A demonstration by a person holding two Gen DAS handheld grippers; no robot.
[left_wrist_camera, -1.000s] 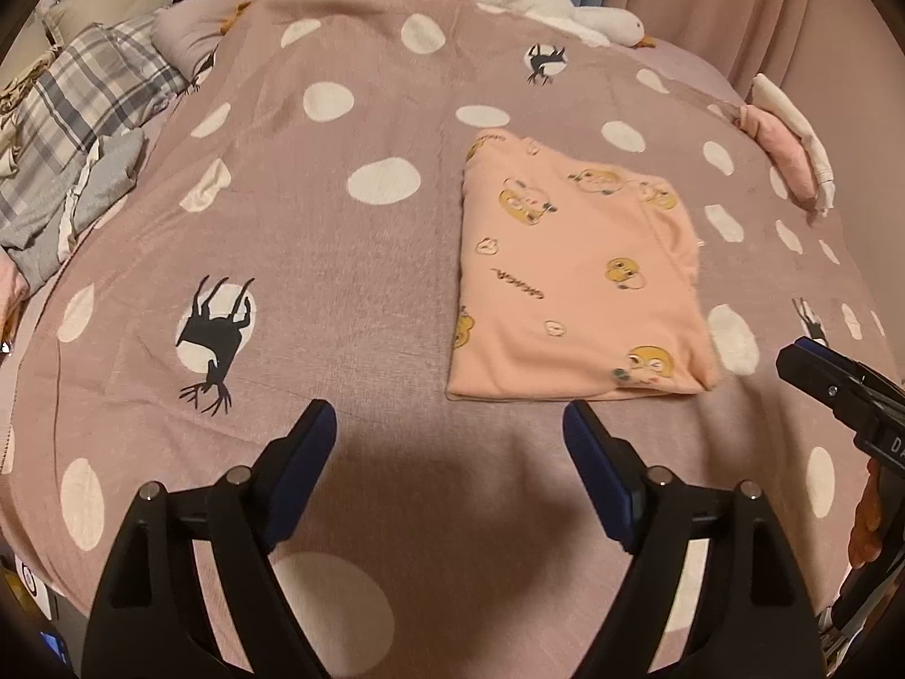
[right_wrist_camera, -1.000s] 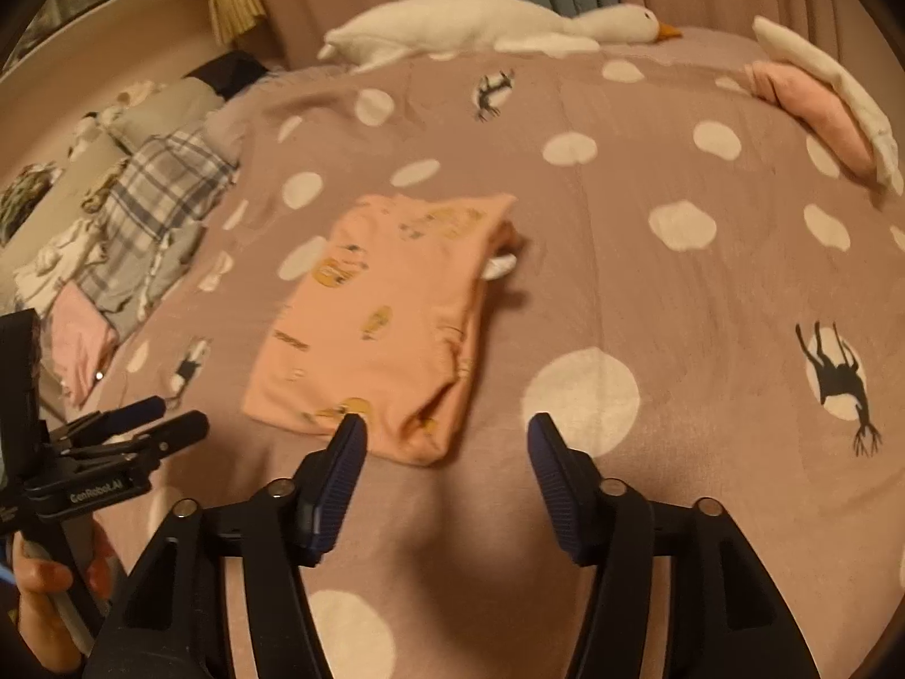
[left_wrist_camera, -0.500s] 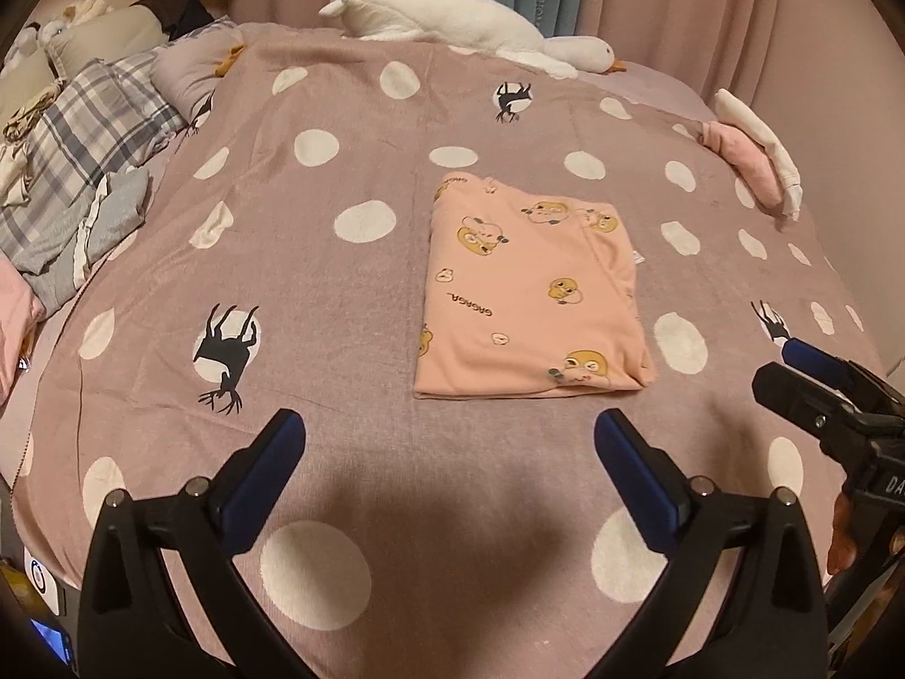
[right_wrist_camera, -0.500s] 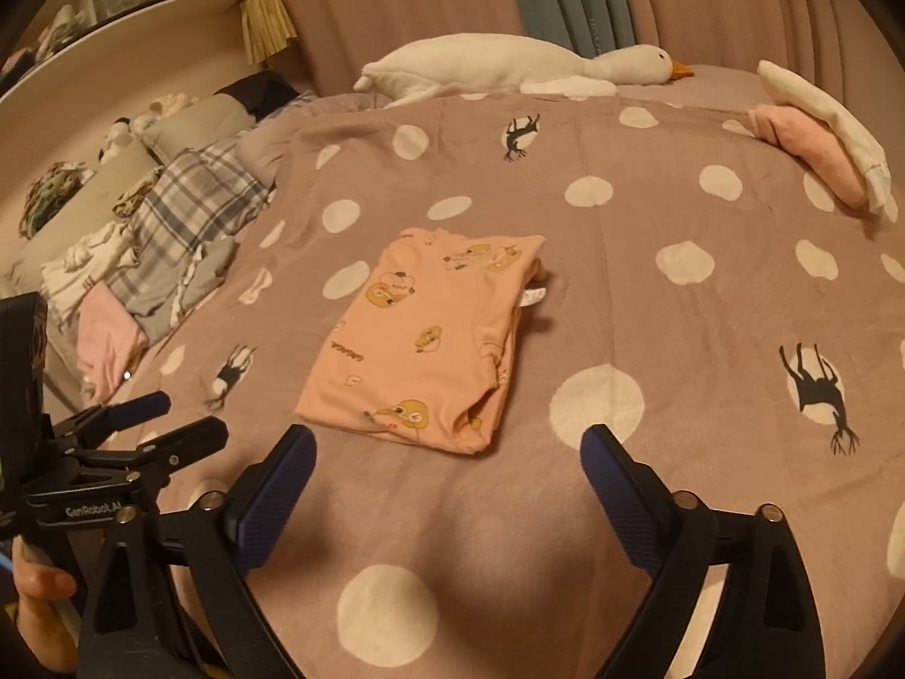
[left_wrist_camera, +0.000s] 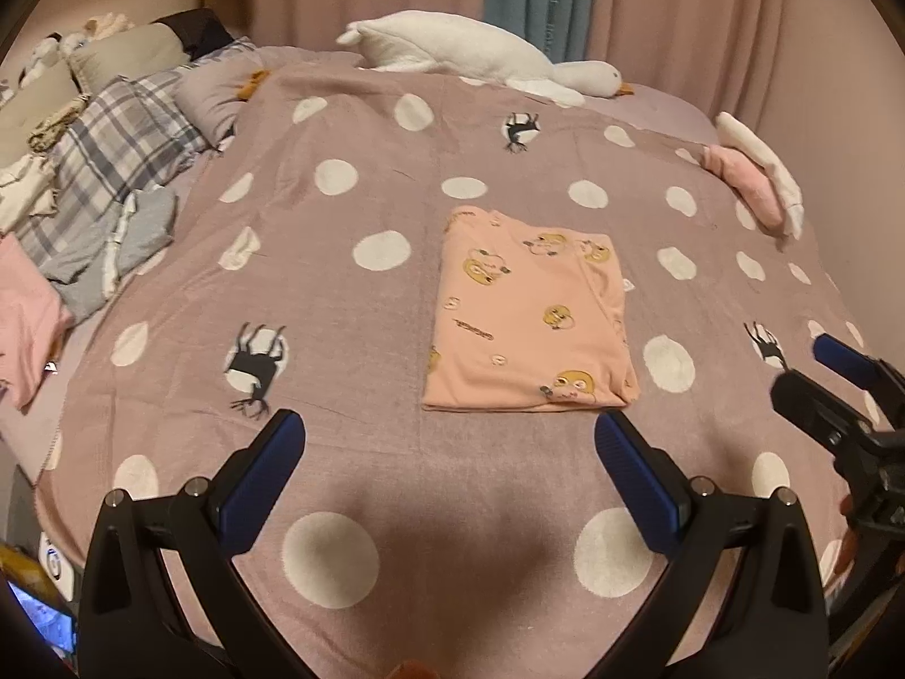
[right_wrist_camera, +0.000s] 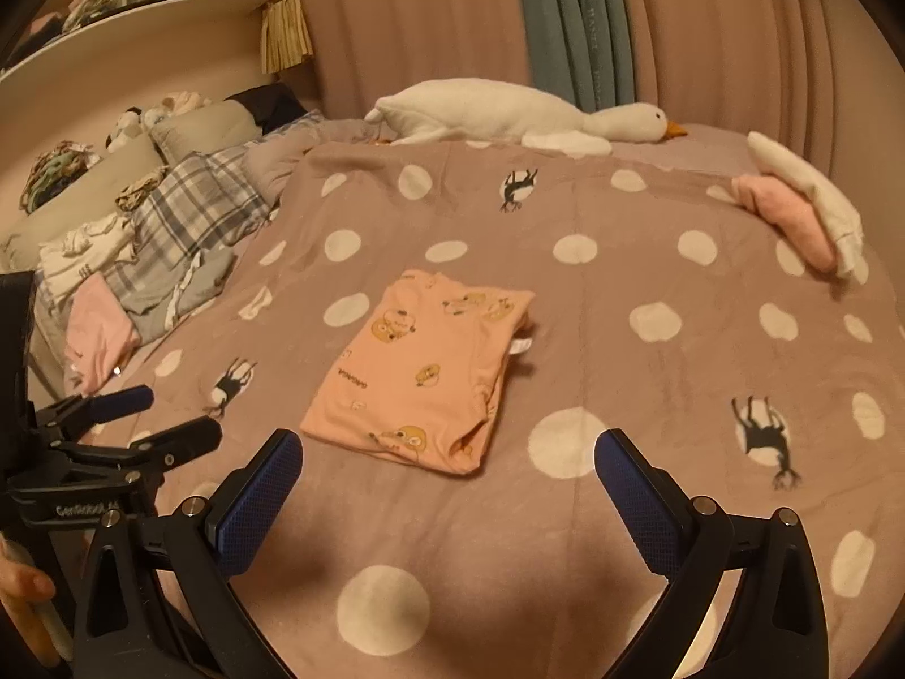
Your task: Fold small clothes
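Note:
A small peach garment with yellow cartoon prints lies folded into a flat rectangle on the mauve polka-dot bedspread; it also shows in the right wrist view. My left gripper is open and empty, held above the bed short of the garment's near edge. My right gripper is open and empty, near the garment's near right corner. Each gripper shows at the edge of the other's view: the right one, the left one.
A pile of unfolded clothes, plaid, grey and pink, lies along the bed's left side. A white goose plush lies at the far edge. Folded pink and white clothes sit at the far right. Curtains hang behind.
Both grippers have pulled back and up from the folded garment, and their jaws have opened wider. The garment lies still.

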